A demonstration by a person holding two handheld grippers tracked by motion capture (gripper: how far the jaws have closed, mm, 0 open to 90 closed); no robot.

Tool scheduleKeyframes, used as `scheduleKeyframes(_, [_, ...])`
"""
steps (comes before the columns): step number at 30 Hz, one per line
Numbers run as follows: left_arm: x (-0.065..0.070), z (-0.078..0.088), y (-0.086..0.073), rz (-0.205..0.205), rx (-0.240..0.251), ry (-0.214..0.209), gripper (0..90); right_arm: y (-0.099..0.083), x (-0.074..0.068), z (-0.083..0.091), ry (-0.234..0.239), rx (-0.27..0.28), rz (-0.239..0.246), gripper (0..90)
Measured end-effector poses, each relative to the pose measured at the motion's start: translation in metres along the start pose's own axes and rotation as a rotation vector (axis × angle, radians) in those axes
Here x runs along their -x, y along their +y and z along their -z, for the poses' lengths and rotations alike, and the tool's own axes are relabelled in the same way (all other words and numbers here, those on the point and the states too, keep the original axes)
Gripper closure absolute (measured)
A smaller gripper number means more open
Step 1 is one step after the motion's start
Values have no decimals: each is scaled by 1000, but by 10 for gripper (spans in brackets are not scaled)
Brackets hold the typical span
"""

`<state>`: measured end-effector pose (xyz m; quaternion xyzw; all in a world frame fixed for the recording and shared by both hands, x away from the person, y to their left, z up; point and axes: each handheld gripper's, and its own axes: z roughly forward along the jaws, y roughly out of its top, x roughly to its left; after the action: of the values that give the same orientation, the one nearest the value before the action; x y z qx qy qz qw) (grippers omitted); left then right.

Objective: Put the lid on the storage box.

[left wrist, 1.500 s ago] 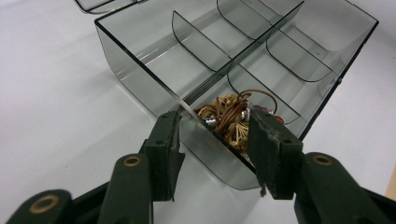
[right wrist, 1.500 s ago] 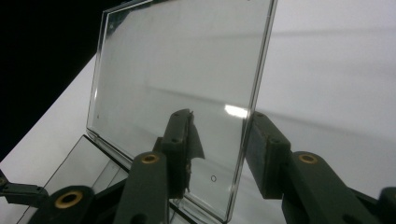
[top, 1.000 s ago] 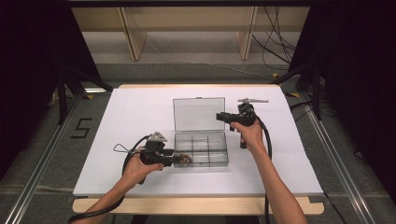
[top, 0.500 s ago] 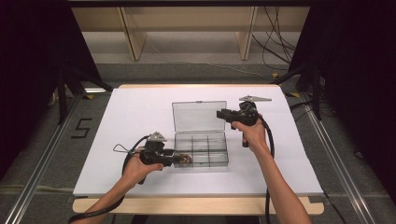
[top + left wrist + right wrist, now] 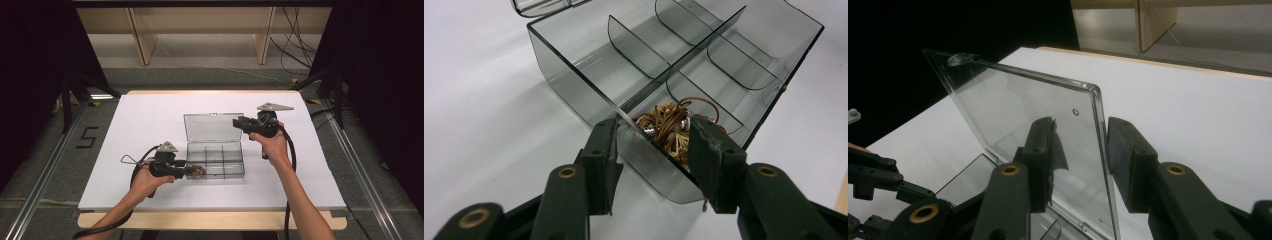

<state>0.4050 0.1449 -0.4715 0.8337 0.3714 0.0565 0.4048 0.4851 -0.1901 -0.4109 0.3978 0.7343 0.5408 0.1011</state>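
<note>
**Both grippers at the clear box, lid up**

My left gripper (image 5: 651,150) sits at the near left corner of the clear compartment box (image 5: 215,160). Its 2 jaws stand partly apart and straddle the box's corner wall: 1 jaw is outside the box, the other over the corner compartment. Between them lies a tangle of brown cord and small metal bits (image 5: 672,127), resting in that compartment. I cannot tell whether the pads actually press on the wall or on the tangle.

My right gripper (image 5: 1079,145) is at the side edge of the lid (image 5: 1033,120), near its top corner. The jaws have just been opening, and the lid's edge stands between them. The right pad is clearly off the plastic; the left jaw sits behind the pane, and whether it touches I cannot tell. So that grip reads as released.

The box rests near the middle of the white table (image 5: 150,125), slightly toward me. It is smoky transparent plastic, split by thin dividers into several compartments. The lid stands raised at the far side, hinged to the box's back edge, with a small catch on its free edge.
</note>
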Motion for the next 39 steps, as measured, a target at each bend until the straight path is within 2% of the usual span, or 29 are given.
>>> scheduleKeyframes(2, [1,0,0,3,7,1,550,-1,-3,1,-5,-4,-2,645])
scheduleKeyframes(4, [0,0,-1,-8,-2,-7,550,-1,-3,3,-2,-3,30,646])
scheduleKeyframes(5, [0,0,-1,-9,2,-6,550,-1,-5,5,-15,-8,16,647])
scheduleKeyframes(7, [0,1,-1,-11,2,-6,551,-1,-6,7,-12,-5,32,648])
scheduleKeyframes(9, [0,1,-1,-10,2,-7,551,-2,-8,9,-11,-11,14,649])
scheduleKeyframes(10, [0,0,-1,-9,2,-5,551,-3,-7,9,-26,6,52,649])
scheduleKeyframes(12, [0,0,-1,-10,3,-7,551,-2,-9,10,-12,-8,35,651])
scheduleKeyframes(14, [0,0,-1,-9,3,-5,551,-3,-9,10,-16,6,38,652])
scheduleKeyframes(17, [0,1,-1,-8,4,-4,551,-2,-11,13,-26,-8,54,653])
scheduleKeyframes(18, [1,0,-2,9,20,-7,551,-2,-14,14,-25,-11,31,653])
scheduleKeyframes(19, [1,-1,-2,13,22,-8,552,-2,-14,14,-32,-8,45,653])
scheduleKeyframes(21, [1,0,-2,14,22,-10,553,-2,-16,16,-22,-10,39,654])
scheduleKeyframes(22, [1,0,-2,17,24,-11,553,-2,-16,17,-32,-4,63,654])
scheduleKeyframes(23, [0,0,-2,21,25,-15,552,-2,-17,17,-27,-10,61,654])
scheduleKeyframes(24, [0,0,-2,22,25,-18,552,-2,-17,18,-37,-6,82,653])
scheduleKeyframes(25, [0,0,-3,26,30,-12,549,-3,-19,19,-36,-16,68,653])
scheduleKeyframes(26, [-1,1,-3,8,15,-12,549,-3,-19,19,-34,-12,85,653])
scheduleKeyframes(27, [0,1,-3,20,26,-12,547,-3,-20,19,-39,-5,86,653])
scheduleKeyframes(29, [0,3,-3,33,33,-14,501,-3,-22,21,-40,-17,84,652])
scheduleKeyframes(30, [0,4,-3,47,40,-7,501,-3,-22,21,-40,-5,102,652])
scheduleKeyframes(31, [-1,6,-3,50,41,-13,459,-3,-23,23,-48,-6,107,652])
scheduleKeyframes(33, [-1,10,-5,58,54,-11,452,-3,-25,25,-51,-16,103,650])
scheduleKeyframes(35, [-2,14,-6,63,56,-26,435,-4,-26,26,-47,-12,108,651])
scheduleKeyframes(39, [-2,19,-8,84,71,-20,387,-7,-27,27,-50,4,111,647])
